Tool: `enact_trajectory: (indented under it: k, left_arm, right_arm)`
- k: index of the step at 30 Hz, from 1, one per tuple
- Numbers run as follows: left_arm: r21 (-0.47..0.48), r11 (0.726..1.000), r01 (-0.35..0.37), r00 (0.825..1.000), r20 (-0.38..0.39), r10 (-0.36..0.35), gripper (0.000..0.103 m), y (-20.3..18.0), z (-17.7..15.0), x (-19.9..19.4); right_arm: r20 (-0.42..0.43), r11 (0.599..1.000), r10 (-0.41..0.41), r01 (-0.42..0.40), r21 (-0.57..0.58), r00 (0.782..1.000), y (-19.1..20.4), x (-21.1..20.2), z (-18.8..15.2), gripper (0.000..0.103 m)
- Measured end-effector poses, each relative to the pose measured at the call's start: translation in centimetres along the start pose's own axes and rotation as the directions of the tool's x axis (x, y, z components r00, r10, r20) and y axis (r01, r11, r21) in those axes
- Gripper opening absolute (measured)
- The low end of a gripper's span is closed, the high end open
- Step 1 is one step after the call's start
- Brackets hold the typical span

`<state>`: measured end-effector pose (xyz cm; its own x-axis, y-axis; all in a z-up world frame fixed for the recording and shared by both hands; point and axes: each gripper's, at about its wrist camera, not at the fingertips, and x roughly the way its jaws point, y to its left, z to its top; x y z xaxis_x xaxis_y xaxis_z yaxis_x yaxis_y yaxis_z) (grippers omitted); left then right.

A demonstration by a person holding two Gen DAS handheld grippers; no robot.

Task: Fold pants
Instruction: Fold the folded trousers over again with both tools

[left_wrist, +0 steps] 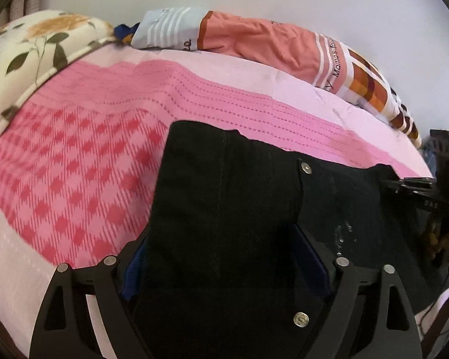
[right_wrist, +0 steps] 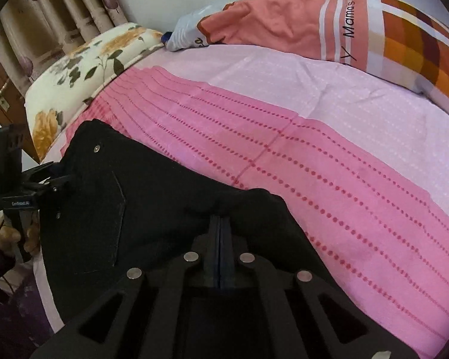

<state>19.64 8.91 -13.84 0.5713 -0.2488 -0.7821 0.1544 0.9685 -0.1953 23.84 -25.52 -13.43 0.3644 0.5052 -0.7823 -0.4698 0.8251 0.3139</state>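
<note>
On the far left of the bed (left_wrist: 299, 89) a floral pillow (left_wrist: 30, 48) lies against the wall, and to its right a salmon and checked quilt (left_wrist: 269, 48) is bundled along the far edge. The black pants (left_wrist: 224, 194) lie on the near part of the pink bedspread (left_wrist: 74, 149), towards its right side in the left wrist view, with metal rivets showing near the pocket seams.

The left gripper (left_wrist: 224, 263) has its fingers (left_wrist: 134, 269) spread wide, one on each side of a raised ridge of black cloth; they straddle it without pinching. The right gripper (right_wrist: 220, 233) has its fingers pressed together, with the cloth bunched up around the tips; it seems clamped on an edge of the pants (right_wrist: 164, 209), though the pinched fabric itself is hidden.

The cloth looks like thick, denim-like cotton: soft and limp, so it should drape and sag under its own weight, yet heavy enough to hold a crease once laid down. It is not fragile and seems unlikely to slip from padded fingers. A good hold would probably be the waistband or a stitched seam, where the layers are thickest; the fingers should take both layers together, or the under layer may drag and wrinkle on the bedspread.
</note>
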Motion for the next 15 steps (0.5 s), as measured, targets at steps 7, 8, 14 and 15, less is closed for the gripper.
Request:
enact_trajectory:
  k: [7,8,14,15]
  left_arm:
    - [-0.027,0.999,-0.042,0.998,0.042,0.044,0.088,0.4,0.9,-1.9]
    - [-0.028,0.998,-0.049,0.996,0.08,0.051,0.088,0.3,1.1,-3.0]
    - [0.131,0.989,-0.065,0.998,0.028,0.062,0.088,-1.5,2.4,0.1]
    - [0.125,0.991,-0.041,0.999,0.008,0.041,0.088,-1.0,2.4,1.5]
  right_arm:
    - [0.08,0.972,0.173,-0.183,0.146,0.982,-0.7,-2.8,-0.9,0.008]
    - [0.1,0.974,0.172,-0.185,0.134,0.98,-0.5,-3.3,-1.0,0.008]
    - [0.064,0.974,0.101,-0.111,0.196,0.993,-2.1,-0.9,-1.0,0.0]
    - [0.064,0.968,0.118,-0.129,0.217,0.991,-2.6,-0.7,-0.8,0.0]
